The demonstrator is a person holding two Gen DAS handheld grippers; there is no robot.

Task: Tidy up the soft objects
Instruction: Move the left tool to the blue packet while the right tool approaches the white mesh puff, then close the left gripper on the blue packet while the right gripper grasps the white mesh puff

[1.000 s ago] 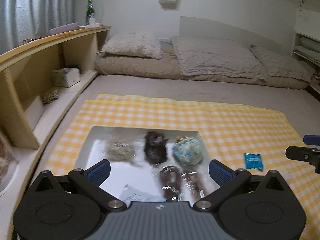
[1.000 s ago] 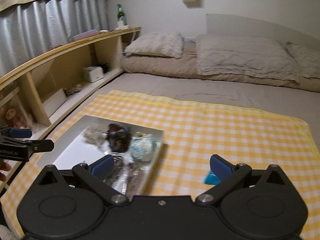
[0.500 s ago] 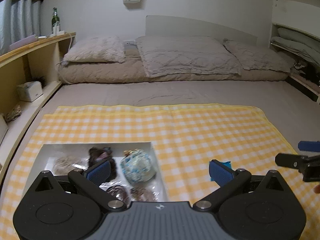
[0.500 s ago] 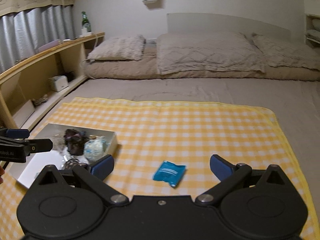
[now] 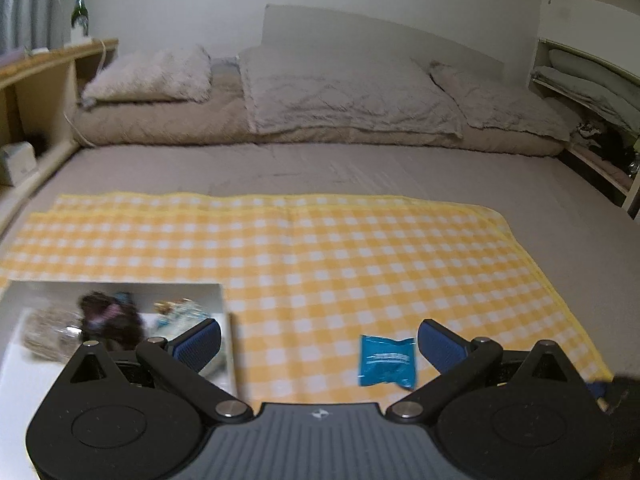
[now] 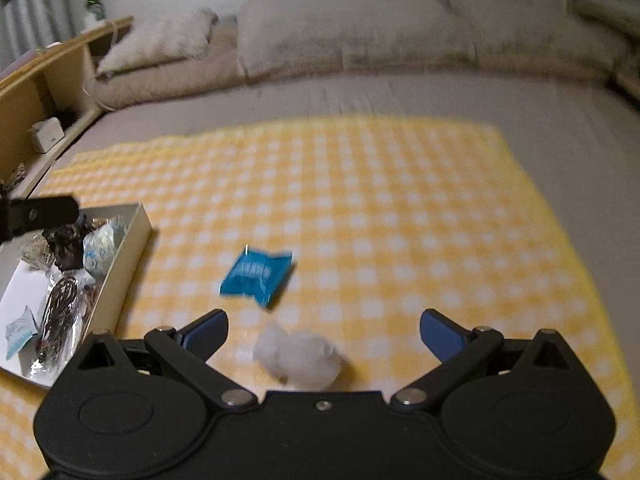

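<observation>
A blue soft packet [image 5: 386, 361] lies on the yellow checked cloth [image 5: 320, 248]; it also shows in the right wrist view [image 6: 257, 276]. A white fluffy lump [image 6: 298, 357] lies between the fingers of my right gripper [image 6: 324, 332], which is open and empty. My left gripper [image 5: 319, 342] is open and empty, with the blue packet just inside its right finger. A white tray [image 5: 222, 300] at the left holds several soft things; in the right wrist view the tray [image 6: 128, 248] is at the left.
Pillows [image 5: 152, 76] and a quilt [image 5: 340, 92] lie at the bed's far end. A wooden shelf [image 5: 44, 68] with a green bottle [image 5: 80, 12] runs along the left. The left gripper's finger [image 6: 44, 210] shows at the left of the right wrist view.
Both grippers have swung right and the right one has dipped down. The tray slid left in both views. The blue packet and a white lump came in front of the right gripper.
</observation>
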